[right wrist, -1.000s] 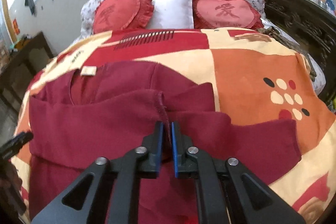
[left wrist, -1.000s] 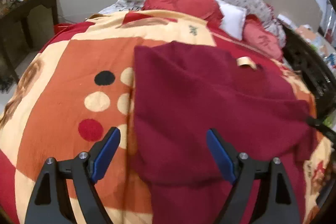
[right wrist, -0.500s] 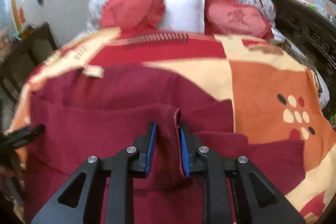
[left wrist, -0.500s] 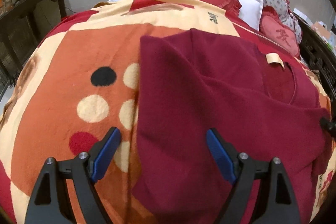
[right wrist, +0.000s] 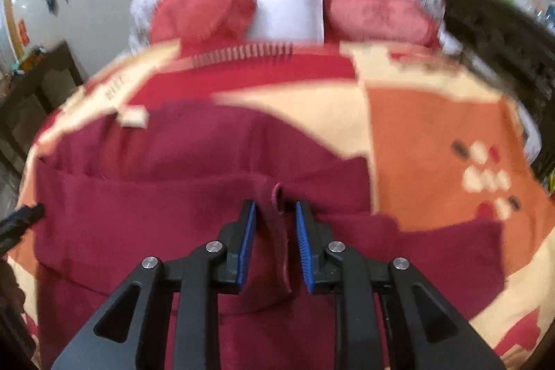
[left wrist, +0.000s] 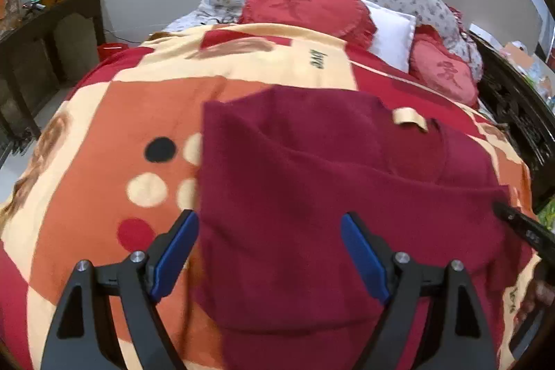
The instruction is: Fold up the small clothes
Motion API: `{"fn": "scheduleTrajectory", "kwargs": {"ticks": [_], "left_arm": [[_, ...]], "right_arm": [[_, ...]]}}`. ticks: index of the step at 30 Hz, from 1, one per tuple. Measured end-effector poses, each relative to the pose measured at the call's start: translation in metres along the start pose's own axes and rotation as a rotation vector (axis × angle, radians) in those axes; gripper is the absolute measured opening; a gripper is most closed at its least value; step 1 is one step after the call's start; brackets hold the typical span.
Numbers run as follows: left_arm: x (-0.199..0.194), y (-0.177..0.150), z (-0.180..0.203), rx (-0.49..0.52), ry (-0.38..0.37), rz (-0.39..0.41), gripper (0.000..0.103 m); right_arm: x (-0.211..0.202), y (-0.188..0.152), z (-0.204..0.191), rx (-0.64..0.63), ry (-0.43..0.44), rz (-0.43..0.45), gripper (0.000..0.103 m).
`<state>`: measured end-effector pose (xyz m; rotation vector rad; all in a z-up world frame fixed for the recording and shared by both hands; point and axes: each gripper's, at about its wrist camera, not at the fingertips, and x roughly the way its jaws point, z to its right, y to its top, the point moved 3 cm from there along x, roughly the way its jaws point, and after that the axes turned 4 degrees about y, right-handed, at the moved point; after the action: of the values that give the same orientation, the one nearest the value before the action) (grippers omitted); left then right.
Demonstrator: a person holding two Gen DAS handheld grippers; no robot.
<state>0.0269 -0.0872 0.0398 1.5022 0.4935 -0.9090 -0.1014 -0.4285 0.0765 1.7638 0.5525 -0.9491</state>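
A dark red shirt (left wrist: 312,179) lies spread on the bed, its cream neck label (left wrist: 409,120) toward the pillows. My left gripper (left wrist: 269,219) hovers wide open over the shirt's left edge, nothing between its pads. In the right wrist view the shirt (right wrist: 156,203) has a sleeve folded across its body. The sleeve's hem (right wrist: 274,231) stands as a loose ridge between the parted pads of my right gripper (right wrist: 274,207), which do not press on it. The right gripper's tip (left wrist: 520,227) shows at the left view's right edge.
A patterned orange, cream and red blanket (left wrist: 121,127) covers the bed. Red heart cushions (left wrist: 305,2) and a white pillow (right wrist: 288,9) lean at the head. A dark wooden table (left wrist: 45,51) stands on the left, a carved dark bed frame (right wrist: 503,40) on the right.
The right gripper's jaws have parted and released the sleeve hem they pinched. The left gripper has shifted a little over the shirt's left edge, still open.
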Motion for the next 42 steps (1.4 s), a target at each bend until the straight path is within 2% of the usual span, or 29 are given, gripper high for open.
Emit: {"fn": "scheduleTrajectory", "kwargs": {"ticks": [2, 4, 7, 11, 15, 17, 19, 22, 23, 24, 25, 27, 31, 32, 36, 39, 42], "left_arm": [[-0.003, -0.003, 0.009, 0.020, -0.018, 0.001, 0.087], [-0.005, -0.006, 0.019, 0.043, -0.031, 0.006, 0.087], [-0.003, -0.010, 0.031, 0.057, -0.052, 0.003, 0.087], [0.003, -0.016, 0.041, 0.057, -0.068, -0.016, 0.087], [0.005, -0.021, 0.049, 0.069, -0.067, -0.024, 0.087], [0.004, -0.022, 0.051, 0.074, -0.068, -0.029, 0.087], [0.003, -0.024, 0.053, 0.085, -0.066, -0.036, 0.087], [-0.002, -0.024, 0.052, 0.093, -0.054, -0.029, 0.087], [-0.003, -0.024, 0.051, 0.094, -0.052, -0.030, 0.087], [-0.003, -0.024, 0.051, 0.096, -0.050, -0.033, 0.087], [-0.004, -0.024, 0.050, 0.098, -0.049, -0.035, 0.087], [-0.006, -0.023, 0.049, 0.101, -0.046, -0.030, 0.087], [-0.008, -0.020, 0.043, 0.096, -0.045, -0.019, 0.087], [-0.007, -0.020, 0.042, 0.092, -0.044, -0.022, 0.087], [-0.003, -0.022, 0.036, 0.078, -0.036, -0.039, 0.087], [-0.003, -0.024, 0.033, 0.074, -0.036, -0.045, 0.087], [-0.003, -0.024, 0.033, 0.077, -0.037, -0.043, 0.087]], "right_arm": [[-0.017, 0.000, 0.008, 0.033, 0.058, 0.016, 0.049], [-0.039, -0.005, 0.025, 0.072, 0.068, 0.047, 0.052], [-0.070, -0.025, 0.069, 0.137, -0.014, 0.075, 0.059], [-0.088, -0.060, 0.133, 0.279, -0.071, 0.029, 0.060], [-0.089, -0.085, 0.166, 0.446, 0.000, 0.027, 0.061], [-0.077, -0.092, 0.175, 0.513, 0.037, 0.029, 0.068], [-0.061, -0.089, 0.180, 0.534, 0.035, 0.022, 0.071], [-0.057, -0.082, 0.185, 0.573, 0.026, 0.085, 0.071], [-0.056, -0.079, 0.185, 0.579, 0.032, 0.101, 0.070], [-0.055, -0.076, 0.187, 0.585, 0.049, 0.117, 0.054], [-0.054, -0.074, 0.189, 0.589, 0.069, 0.116, 0.032], [-0.068, -0.067, 0.196, 0.588, 0.074, 0.157, 0.032], [-0.129, -0.049, 0.215, 0.535, -0.049, 0.311, 0.032], [-0.147, -0.044, 0.223, 0.525, -0.103, 0.342, 0.032], [-0.185, -0.025, 0.243, 0.517, -0.211, 0.409, 0.032], [-0.201, -0.013, 0.247, 0.526, -0.194, 0.443, 0.032], [-0.203, -0.003, 0.224, 0.482, -0.117, 0.446, 0.032]]}}
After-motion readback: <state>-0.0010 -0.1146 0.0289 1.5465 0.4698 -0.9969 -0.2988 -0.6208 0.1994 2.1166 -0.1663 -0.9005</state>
